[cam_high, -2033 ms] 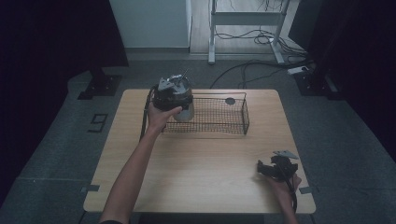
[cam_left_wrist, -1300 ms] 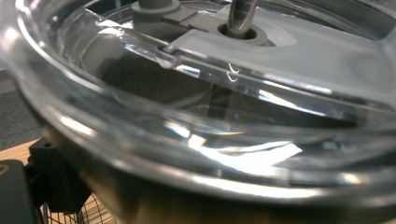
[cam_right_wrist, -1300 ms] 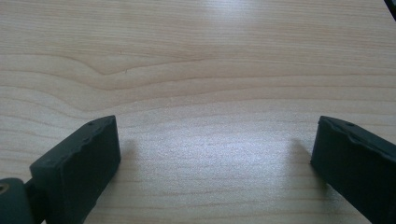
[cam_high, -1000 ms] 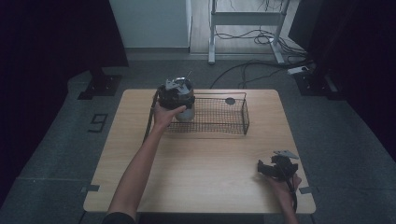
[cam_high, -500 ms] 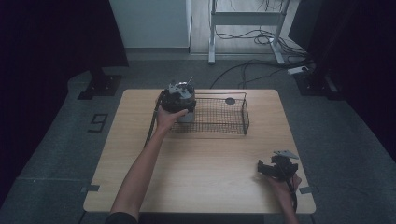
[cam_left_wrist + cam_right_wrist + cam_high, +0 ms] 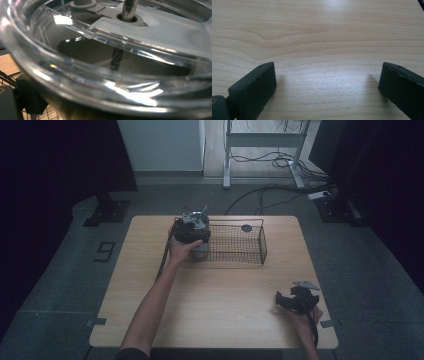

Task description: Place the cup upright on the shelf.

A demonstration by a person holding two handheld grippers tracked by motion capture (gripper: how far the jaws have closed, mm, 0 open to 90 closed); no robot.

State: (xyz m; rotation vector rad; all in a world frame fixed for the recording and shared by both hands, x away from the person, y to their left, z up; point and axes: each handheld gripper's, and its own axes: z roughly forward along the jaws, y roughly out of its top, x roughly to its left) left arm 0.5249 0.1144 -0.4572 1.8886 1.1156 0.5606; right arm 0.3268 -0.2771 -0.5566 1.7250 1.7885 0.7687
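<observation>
Quick count: one wooden surface (image 6: 215,285), and one black wire basket (image 6: 235,242) sitting on it, upper middle of the high view. One small dark round thing (image 6: 246,228) at the basket's far edge. One clear lidded cup (image 6: 105,62), with one straw (image 6: 128,8) poking through its lid. Two sets of tongs: left tongs (image 6: 192,231) upper middle, right tongs (image 6: 290,301) lower right.

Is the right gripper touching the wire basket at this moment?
Apart. In the high view the right gripper rests near the table's front right corner, with bare wood between it and the wire basket at the far edge.
</observation>
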